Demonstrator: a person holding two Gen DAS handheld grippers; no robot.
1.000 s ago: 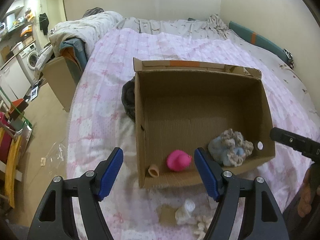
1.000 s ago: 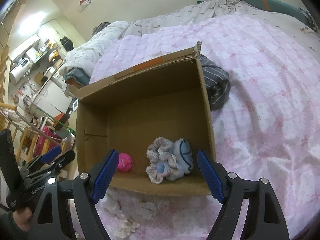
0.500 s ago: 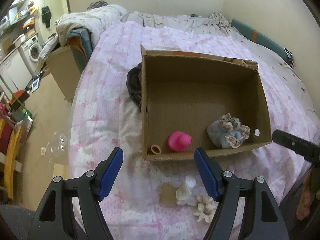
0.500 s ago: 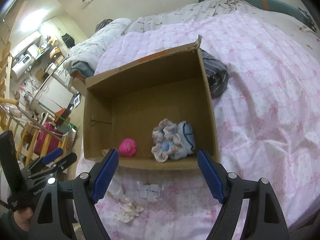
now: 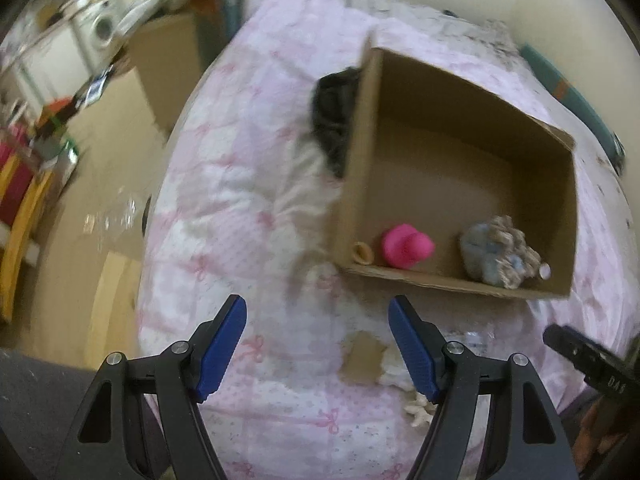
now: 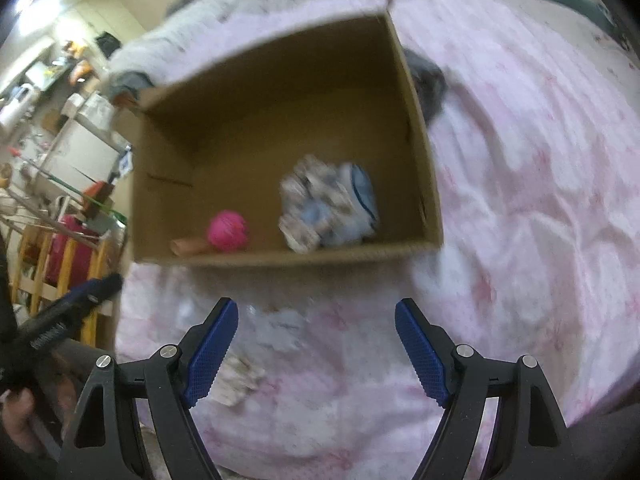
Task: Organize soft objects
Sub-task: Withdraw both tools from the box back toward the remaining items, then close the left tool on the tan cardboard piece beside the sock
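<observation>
An open cardboard box (image 5: 360, 160) (image 6: 424, 184) lies on a pink bed. In it are a pink soft toy (image 5: 406, 245) (image 6: 227, 230), a blue and beige scrunchie bundle (image 5: 500, 254) (image 6: 328, 208) and a small tan piece (image 5: 363, 253). On the quilt in front of the box lie a white scrunchie (image 5: 418, 408) (image 6: 236, 380), a clear packet (image 6: 280, 328) and a cardboard scrap (image 5: 362, 358). My left gripper (image 5: 318, 344) is open and empty above the quilt. My right gripper (image 6: 316, 348) is open and empty, short of the box.
A dark striped garment (image 5: 334, 120) (image 6: 428, 84) lies behind the box. The bed's left edge drops to the floor (image 5: 92, 216). A second cardboard box (image 5: 168, 60) and a washing machine (image 5: 100, 32) stand beyond. The other gripper shows at the frame edge (image 5: 588, 360) (image 6: 68, 308).
Both grippers have pulled back from the box toward the near edge of the bed and the views have tilted. The loose items on the quilt have come into view. Both stay open.
</observation>
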